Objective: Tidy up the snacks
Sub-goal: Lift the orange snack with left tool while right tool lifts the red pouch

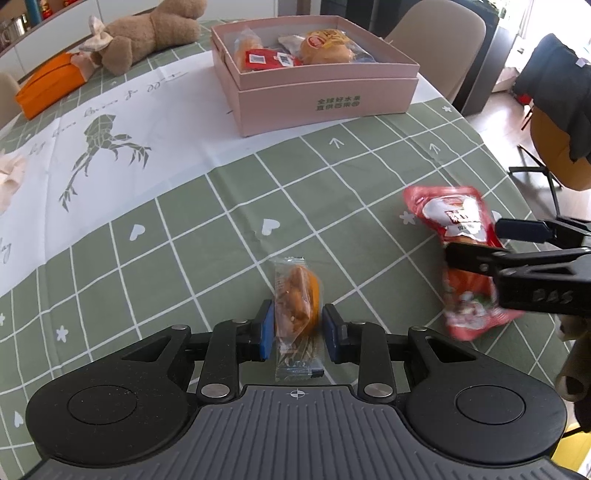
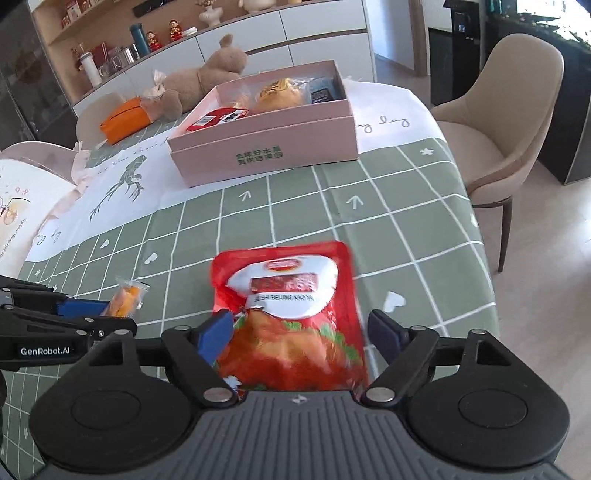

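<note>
My left gripper (image 1: 298, 328) is shut on a small clear packet with an orange snack (image 1: 297, 299), held low over the green checked tablecloth. It shows at the left of the right wrist view (image 2: 125, 297). My right gripper (image 2: 301, 332) is shut on a red snack pouch (image 2: 291, 314) that bulges between the fingers; the pouch is also in the left wrist view (image 1: 458, 251). A pink open box (image 1: 317, 99) (image 2: 266, 155) holding several snacks stands at the far side of the table.
A brown plush toy (image 1: 147, 33) and an orange pouch (image 1: 48, 88) lie at the far left. A beige chair (image 2: 506, 122) stands to the right of the table. A white runner with a deer print (image 1: 107, 144) crosses the cloth.
</note>
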